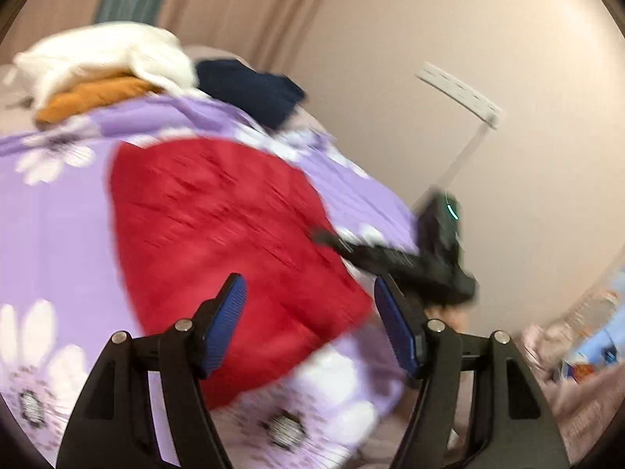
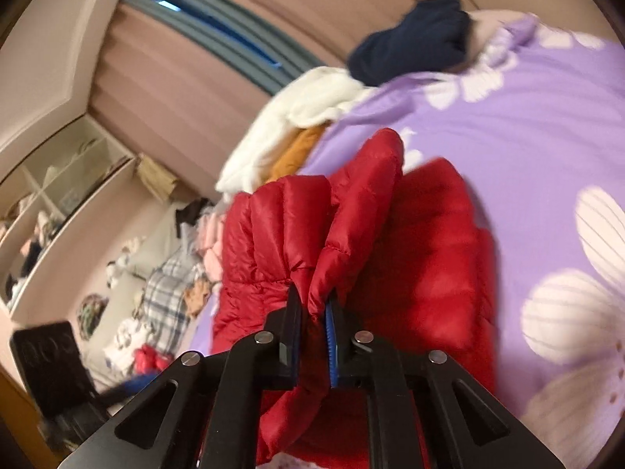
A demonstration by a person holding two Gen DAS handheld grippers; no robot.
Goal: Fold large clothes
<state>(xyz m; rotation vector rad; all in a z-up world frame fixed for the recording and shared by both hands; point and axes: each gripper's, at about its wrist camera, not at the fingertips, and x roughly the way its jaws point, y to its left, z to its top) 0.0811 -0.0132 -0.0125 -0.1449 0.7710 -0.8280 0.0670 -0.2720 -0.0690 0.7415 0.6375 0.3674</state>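
A red quilted puffer jacket [image 1: 218,230] lies on a purple flowered bedspread [image 1: 54,230]. My left gripper [image 1: 310,293] is open and empty, held above the jacket's near edge. In the left wrist view my right gripper [image 1: 332,239] reaches in from the right at the jacket's right edge. In the right wrist view my right gripper [image 2: 314,305] is shut on a fold of the red jacket [image 2: 425,273], which bunches up between the blue pads [image 2: 331,336].
Folded clothes sit at the far end of the bedspread [image 2: 547,133]: white [image 1: 105,54], orange [image 1: 97,97] and dark navy [image 1: 250,90]. Curtains [image 2: 175,78] hang behind. Shelves [image 2: 58,195] and a heap of loose clothes [image 2: 168,285] are to the left.
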